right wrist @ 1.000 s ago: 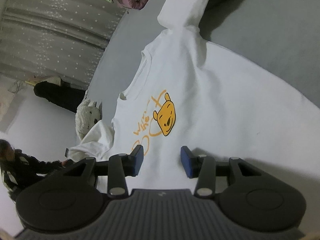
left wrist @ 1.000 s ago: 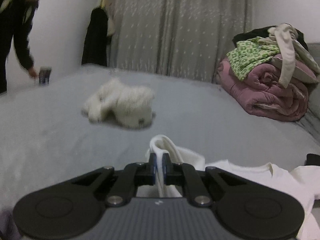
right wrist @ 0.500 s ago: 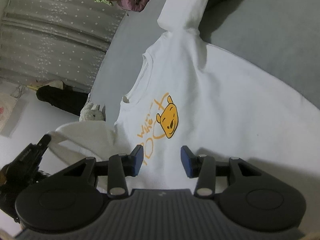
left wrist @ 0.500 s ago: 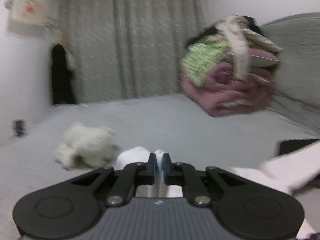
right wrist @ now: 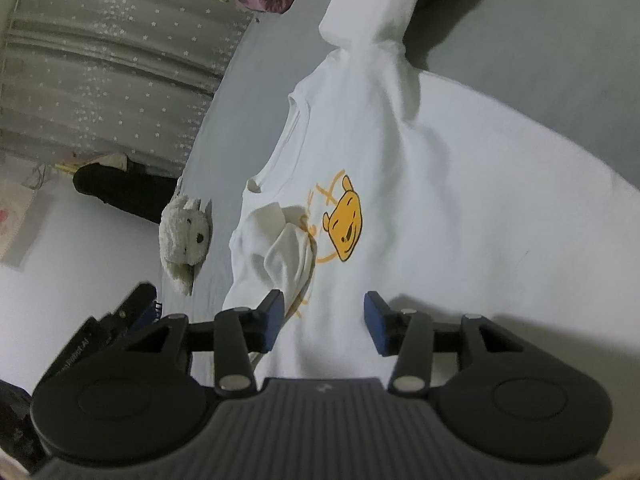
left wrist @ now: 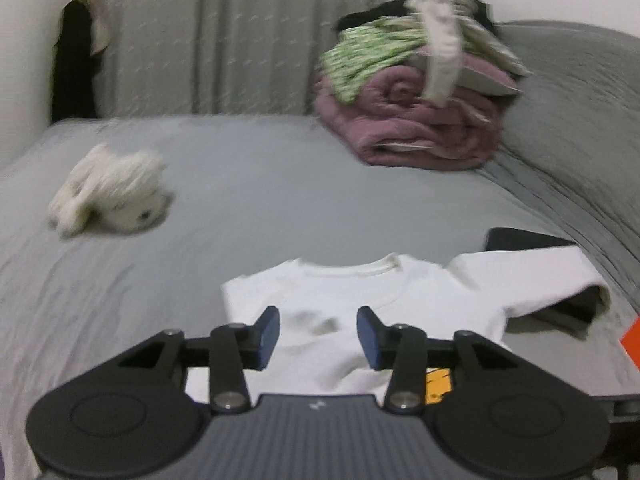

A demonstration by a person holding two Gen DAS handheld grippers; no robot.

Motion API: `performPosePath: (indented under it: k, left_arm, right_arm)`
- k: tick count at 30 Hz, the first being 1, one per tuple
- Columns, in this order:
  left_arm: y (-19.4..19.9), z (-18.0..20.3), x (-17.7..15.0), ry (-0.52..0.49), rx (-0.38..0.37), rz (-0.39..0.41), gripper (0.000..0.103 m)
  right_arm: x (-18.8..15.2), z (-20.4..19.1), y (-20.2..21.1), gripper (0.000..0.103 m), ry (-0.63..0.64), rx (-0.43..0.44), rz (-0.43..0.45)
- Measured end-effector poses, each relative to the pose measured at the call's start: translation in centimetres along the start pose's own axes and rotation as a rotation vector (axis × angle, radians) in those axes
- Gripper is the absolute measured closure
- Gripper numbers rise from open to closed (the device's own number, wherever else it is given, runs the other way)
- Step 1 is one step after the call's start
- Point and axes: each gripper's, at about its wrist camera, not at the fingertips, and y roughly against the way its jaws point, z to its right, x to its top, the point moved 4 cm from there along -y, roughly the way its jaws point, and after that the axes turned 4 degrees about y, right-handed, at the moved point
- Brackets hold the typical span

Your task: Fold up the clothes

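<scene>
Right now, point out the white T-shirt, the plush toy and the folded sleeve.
white T-shirt (right wrist: pixel 460 216), right wrist view, bare chest fabric.
plush toy (left wrist: pixel 112 192), left wrist view, its body.
folded sleeve (right wrist: pixel 288 248), right wrist view, its crumpled middle.

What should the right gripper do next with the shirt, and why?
Probably reach for the far sleeve and fold it in over the shirt. One sleeve already lies crumpled across the print, and the left gripper is opening with no cloth pinched between its pads. The far sleeve is spread out on the bed, and the right gripper is open and empty.
</scene>
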Motion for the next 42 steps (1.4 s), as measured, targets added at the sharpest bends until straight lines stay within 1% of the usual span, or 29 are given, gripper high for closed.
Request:
performPosePath:
  k: [5,7,11,15,17,19,21,24,26,29,31,37,42]
  left_arm:
    - [1.2,-3.4,-1.0,0.105,0.062,-0.037,0.051]
    - [1.7,-4.6,-1.4,0.144,0.084,-0.051,0.051]
    - [3.6,-6.7,-2.1,0.231,0.108,-0.071,0.05]
    - [5.4,-8.1,-2.3,0.301,0.126,-0.084,0.048]
    - [6.2,-8.5,-2.4,0.31,0.129,-0.092,0.045]
    - [6.8,-8.6,-2.5,0.297,0.128,-0.1,0.037]
    - [7.0,-8.8,-2.6,0.284,0.12,-0.116,0.027]
    - [6.9,-8.9,-2.9,0.275,0.117,-0.15,0.017]
    - [6.6,-9.0,-3.1,0.275,0.124,-0.173,0.015]
    - [6.1,-9.0,-3.4,0.282,0.13,-0.203,0.013]
    - [5.6,-8.9,-3.6,0.284,0.131,-0.218,0.013]
    - [4.2,-8.6,-4.7,0.256,0.141,-0.249,0.012]
    - [2.6,-9.0,-5.5,0.236,0.167,-0.24,0.013]
  right_arm:
    - [-0.8,-0.3,-0.5,0.052,0.028,-0.008,-0.022]
    - [-1.1,-0.4,-0.8,0.052,0.039,-0.012,-0.03]
    - [-1.6,-0.6,-1.1,0.052,0.068,-0.031,-0.031]
    - [-2.0,-0.8,-1.2,0.051,0.103,-0.043,-0.032]
    - [-2.3,-1.1,-1.1,0.05,0.129,-0.053,-0.026]
    - [-2.8,-1.3,-1.0,0.049,0.164,-0.075,-0.014]
    - [-3.3,-1.9,-1.2,0.046,0.212,-0.094,-0.001]
    - [-3.9,-3.0,-1.8,0.042,0.288,-0.113,0.013]
    - [-4.2,-3.7,-2.1,0.042,0.335,-0.124,0.02]
    - [-4.5,-4.0,-2.2,0.04,0.364,-0.121,0.018]
    - [-4.5,-4.2,-2.2,0.038,0.365,-0.12,0.028]
    - [-4.4,-4.2,-2.1,0.037,0.355,-0.129,0.045]
    - [-4.2,-4.3,-1.9,0.037,0.349,-0.131,0.058]
